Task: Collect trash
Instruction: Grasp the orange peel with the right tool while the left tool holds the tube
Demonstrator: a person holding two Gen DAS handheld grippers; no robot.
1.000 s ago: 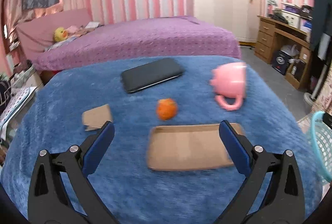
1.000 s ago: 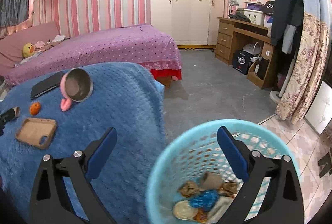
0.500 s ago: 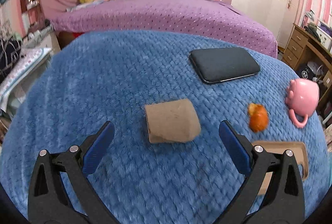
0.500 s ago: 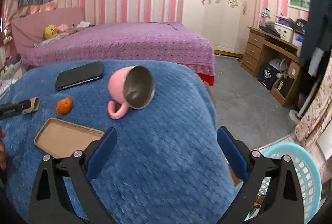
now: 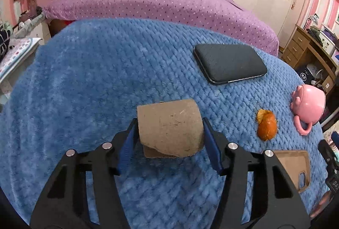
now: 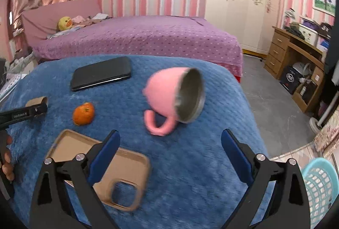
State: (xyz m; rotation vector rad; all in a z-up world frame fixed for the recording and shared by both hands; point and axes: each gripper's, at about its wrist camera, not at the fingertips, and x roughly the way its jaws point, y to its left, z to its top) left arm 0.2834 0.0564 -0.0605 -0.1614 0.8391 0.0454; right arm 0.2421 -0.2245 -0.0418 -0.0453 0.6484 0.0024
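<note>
Left wrist view: the left gripper (image 5: 169, 140), its jaws just closing, now has its blue pads against both sides of a crumpled brown cardboard scrap (image 5: 169, 127) near the middle of the blue blanket (image 5: 95, 85). The pick-up step is in hand; the next move likely calls for a lift and a carry to the basket. The scrap looks light, creased and curled, with a torn lower edge. An orange peel (image 5: 267, 126) lies nearer the blanket's right edge.

Right wrist view: the right gripper (image 6: 169, 154) hangs wide open and empty over the blanket, above a tan phone case (image 6: 127, 167) and a tipped pink cup (image 6: 169, 93). The turquoise basket (image 6: 320, 184) stands off the blanket's right edge.
</note>
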